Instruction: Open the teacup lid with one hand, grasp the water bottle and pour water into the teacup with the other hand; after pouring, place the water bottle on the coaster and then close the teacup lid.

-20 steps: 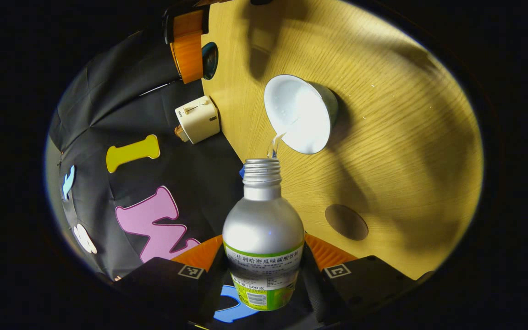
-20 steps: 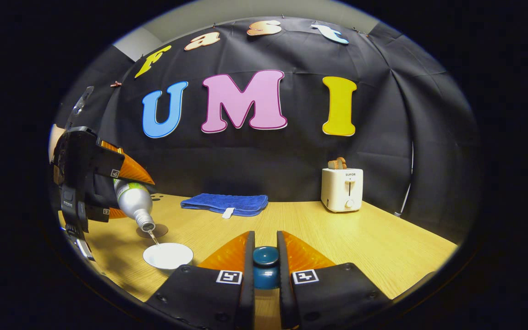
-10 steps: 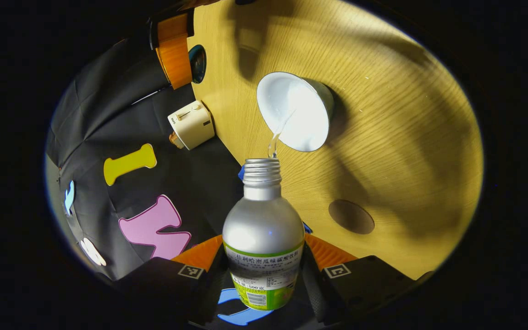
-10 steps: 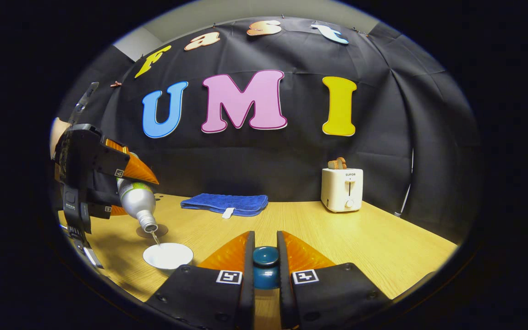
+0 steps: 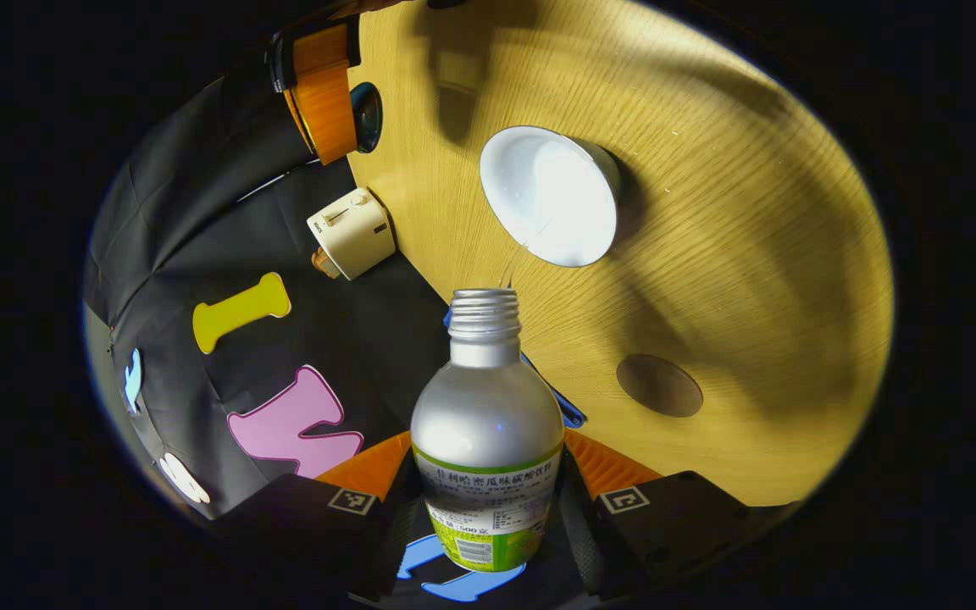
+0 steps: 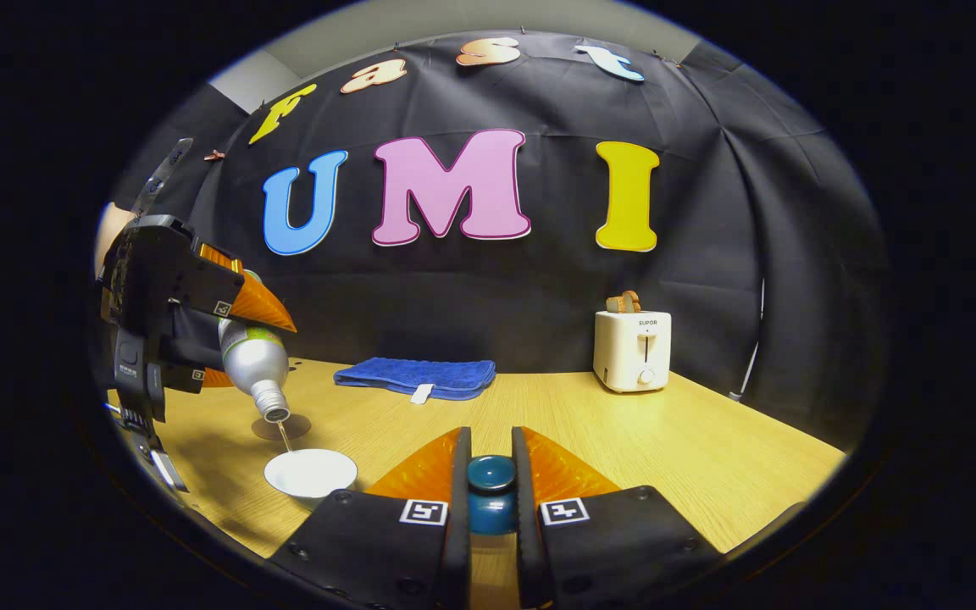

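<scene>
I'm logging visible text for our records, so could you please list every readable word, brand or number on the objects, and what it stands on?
"SUPOR": on the front of the white toaster, in the right gripper view.
Water bottle label: dense print, too small and bent to read reliably.
Square markers behind the fingers: patterns, no words.

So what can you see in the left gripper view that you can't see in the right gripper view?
The left gripper view alone gives the bottle's label side and looks straight down into the white teacup, with a thin stream of water falling in.

The right gripper view alone gives the whole blue towel and the left gripper from outside, tipping the bottle.

Both share the water bottle, the teacup, the round coaster, the toaster, the wooden table, and the dark teal lid pinched in the right gripper.
</scene>
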`<state>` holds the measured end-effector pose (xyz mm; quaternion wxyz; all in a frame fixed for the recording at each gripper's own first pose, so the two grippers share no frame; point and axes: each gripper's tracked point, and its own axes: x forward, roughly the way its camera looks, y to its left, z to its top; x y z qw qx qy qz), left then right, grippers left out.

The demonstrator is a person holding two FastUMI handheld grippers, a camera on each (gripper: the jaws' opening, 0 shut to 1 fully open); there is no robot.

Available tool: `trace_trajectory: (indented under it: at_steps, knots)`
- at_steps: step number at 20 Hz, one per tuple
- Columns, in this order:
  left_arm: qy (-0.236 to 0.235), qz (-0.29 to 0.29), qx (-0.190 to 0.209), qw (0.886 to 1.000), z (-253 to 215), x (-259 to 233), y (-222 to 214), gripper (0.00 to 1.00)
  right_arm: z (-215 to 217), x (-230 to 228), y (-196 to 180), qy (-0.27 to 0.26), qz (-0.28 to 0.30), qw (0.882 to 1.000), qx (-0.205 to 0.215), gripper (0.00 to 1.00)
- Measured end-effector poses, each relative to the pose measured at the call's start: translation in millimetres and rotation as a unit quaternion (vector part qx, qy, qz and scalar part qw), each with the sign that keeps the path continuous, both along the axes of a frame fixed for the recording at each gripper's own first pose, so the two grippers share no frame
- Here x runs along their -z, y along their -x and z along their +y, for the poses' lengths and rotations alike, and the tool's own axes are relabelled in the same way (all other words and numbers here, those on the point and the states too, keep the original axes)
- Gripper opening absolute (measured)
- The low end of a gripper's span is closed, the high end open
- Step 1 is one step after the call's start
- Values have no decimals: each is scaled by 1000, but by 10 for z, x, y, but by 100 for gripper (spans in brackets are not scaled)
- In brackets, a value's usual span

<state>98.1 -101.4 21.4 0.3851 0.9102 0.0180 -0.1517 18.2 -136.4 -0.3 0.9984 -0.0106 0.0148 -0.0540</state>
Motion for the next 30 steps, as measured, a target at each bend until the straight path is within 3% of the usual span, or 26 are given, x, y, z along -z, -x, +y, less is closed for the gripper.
trace_trajectory:
  at_steps: [24, 30]
  knots:
    - [-8, -13, 29, 999, -193, -30, 46, 81, -3, 0, -4, 0, 0, 1000, 0, 25]
    - [18, -15, 37, 999, -240, -23, 63, 81, -2, 1, 0, 0, 0, 1000, 0, 25]
